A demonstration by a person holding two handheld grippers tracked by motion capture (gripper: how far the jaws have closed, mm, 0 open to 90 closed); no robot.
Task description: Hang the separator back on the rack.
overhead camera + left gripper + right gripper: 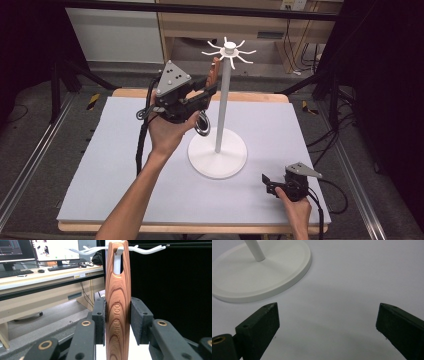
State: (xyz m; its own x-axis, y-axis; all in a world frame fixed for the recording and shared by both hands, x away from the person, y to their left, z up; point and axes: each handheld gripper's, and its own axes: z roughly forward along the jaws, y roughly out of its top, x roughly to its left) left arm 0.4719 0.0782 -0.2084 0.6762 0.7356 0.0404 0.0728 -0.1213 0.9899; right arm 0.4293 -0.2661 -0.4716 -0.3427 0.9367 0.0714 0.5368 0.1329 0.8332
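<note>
**Wooden handle meets the rack hook**

In the left gripper view, the wooden utensil handle (pixel 117 302) stands upright at frame centre, long axis vertical, with a white hook (pixel 119 250) of the hanging rack (pixel 218 102) passing through the slot at its top. The left gripper (pixel 117 317) has one pad touching the handle and the other just off it, so whether it is gripping or letting go cannot be told. In the high view that gripper sits upper centre-left, just beside the rack's pole, and is clearly the nearer one. The right gripper (pixel 268 182) rests low at lower right on the pale surface (pixel 110 165), jaws spread wide and empty. Judging from this, the hook and slot alignment decides the next move; neighbouring hooks crowd the top.
</note>
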